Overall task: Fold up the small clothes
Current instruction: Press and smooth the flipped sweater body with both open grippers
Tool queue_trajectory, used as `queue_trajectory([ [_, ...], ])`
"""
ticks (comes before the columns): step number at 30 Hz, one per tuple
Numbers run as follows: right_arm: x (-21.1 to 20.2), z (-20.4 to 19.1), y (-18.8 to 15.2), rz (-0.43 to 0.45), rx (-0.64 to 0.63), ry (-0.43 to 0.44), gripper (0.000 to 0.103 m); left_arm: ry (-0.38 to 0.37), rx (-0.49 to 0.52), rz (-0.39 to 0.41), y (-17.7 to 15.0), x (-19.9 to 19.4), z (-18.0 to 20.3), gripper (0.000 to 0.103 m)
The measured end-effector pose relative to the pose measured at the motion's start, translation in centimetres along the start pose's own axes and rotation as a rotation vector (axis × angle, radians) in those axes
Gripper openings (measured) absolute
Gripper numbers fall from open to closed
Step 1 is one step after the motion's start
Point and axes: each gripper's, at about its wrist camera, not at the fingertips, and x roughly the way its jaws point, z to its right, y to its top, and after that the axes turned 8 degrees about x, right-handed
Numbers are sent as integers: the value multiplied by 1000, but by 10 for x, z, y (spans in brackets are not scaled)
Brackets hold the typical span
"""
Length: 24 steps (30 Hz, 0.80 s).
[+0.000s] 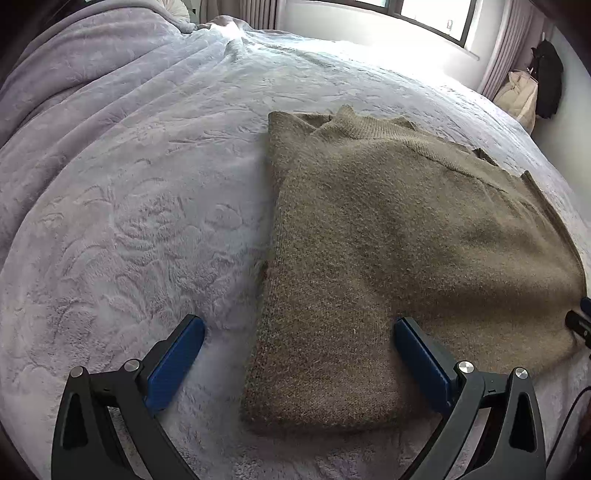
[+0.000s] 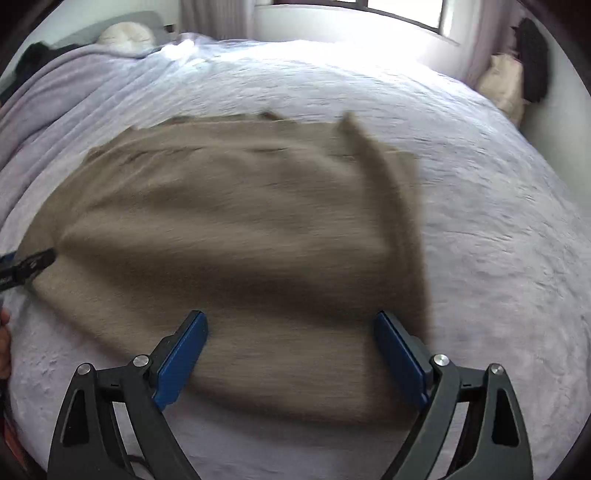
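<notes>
Your left wrist view is sharp: the olive-brown knitted sweater [image 1: 399, 258] lies flat on the pale lilac embossed plush bed cover [image 1: 140, 206], ribbed collar [image 1: 364, 123] at the far end, left side folded in to a straight edge. Your left gripper [image 1: 299, 343] hangs over the sweater's near left edge, blue-padded fingers [image 1: 177, 362] spread wide, nothing between them; one finger over the cover, the other over knit. The right wrist view is motion-smeared, so knit texture and collar are unreadable there, but it shows what the left misses: a fold of the sweater [image 2: 240, 240] running as a raised ridge down its right side, and a white pillow [image 2: 127, 35] at the headboard. Your right gripper [image 2: 291, 354] sits above the near hem, fingers apart and empty. At that view's left edge you catch the other gripper's dark tip touching the sweater and a sliver of a hand [image 2: 4, 343], mostly cut off. Both views show a window [image 1: 432, 14] washed out by glare, and a black garment [image 1: 550, 79] hanging beside a cream bag [image 1: 519, 96], details indistinct.
</notes>
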Motion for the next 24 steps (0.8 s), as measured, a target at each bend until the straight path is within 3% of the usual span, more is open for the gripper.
queue_trajectory([
  [3,-8,23,11,-5,83,-49,93,14,1,14,-2,0,1,103],
  [6,-17,22,24,29,105,-6,93,20,2,20,-3,0,3,103],
  [12,-8,-56,49,56,-90,67,93,25,-6,-6,2,-3,4,103],
  [18,29,-111,71,-38,-157,92,93,-15,-11,50,54,-22,24,103],
  [20,43,-111,73,-58,-151,89,93,-41,17,51,72,-17,41,103],
  [24,65,-100,81,-80,-134,95,94,-93,104,-18,95,18,80,103],
])
